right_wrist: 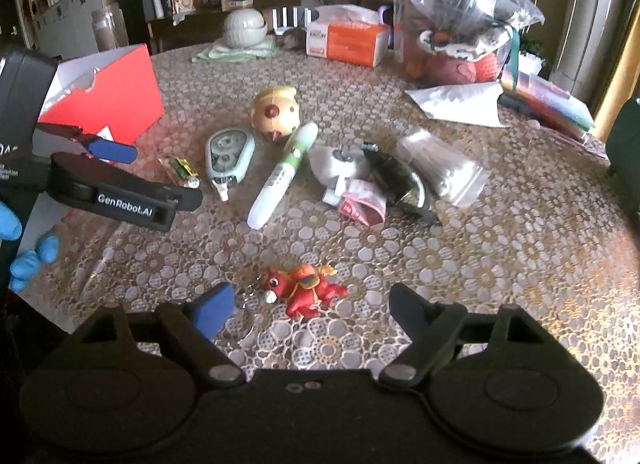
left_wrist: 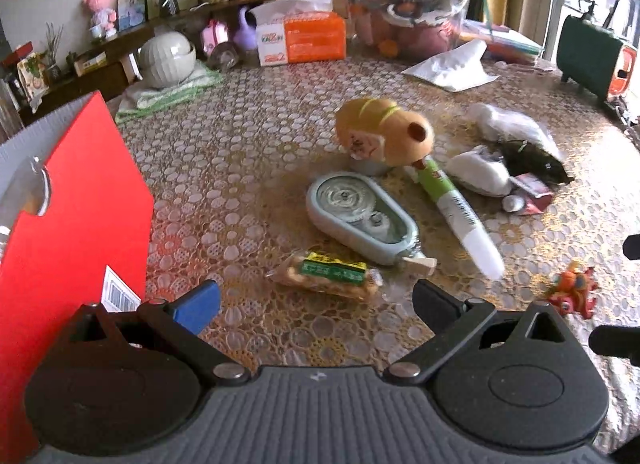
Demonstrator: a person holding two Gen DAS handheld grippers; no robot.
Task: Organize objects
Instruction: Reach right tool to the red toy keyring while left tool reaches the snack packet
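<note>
My left gripper (left_wrist: 316, 296) is open and empty, just short of a small wrapped snack (left_wrist: 326, 274); it also shows in the right wrist view (right_wrist: 160, 174). Beyond lie a pale blue correction tape dispenser (left_wrist: 360, 216), a green and white marker (left_wrist: 460, 212) and a tan plush toy (left_wrist: 384, 132). My right gripper (right_wrist: 312, 304) is open and empty, with a red dragon keychain (right_wrist: 304, 288) between its fingertips. The keychain shows at the right in the left wrist view (left_wrist: 574, 290). A red open box (left_wrist: 68, 216) stands at the left.
A white pouch (right_wrist: 340, 162), a dark object (right_wrist: 400, 176), a red packet (right_wrist: 362, 206) and a clear bag (right_wrist: 440, 168) lie right of the marker. A tissue box (right_wrist: 348, 42), a white jar (right_wrist: 244, 28) and plastic bags (right_wrist: 456, 4) crowd the table's far side.
</note>
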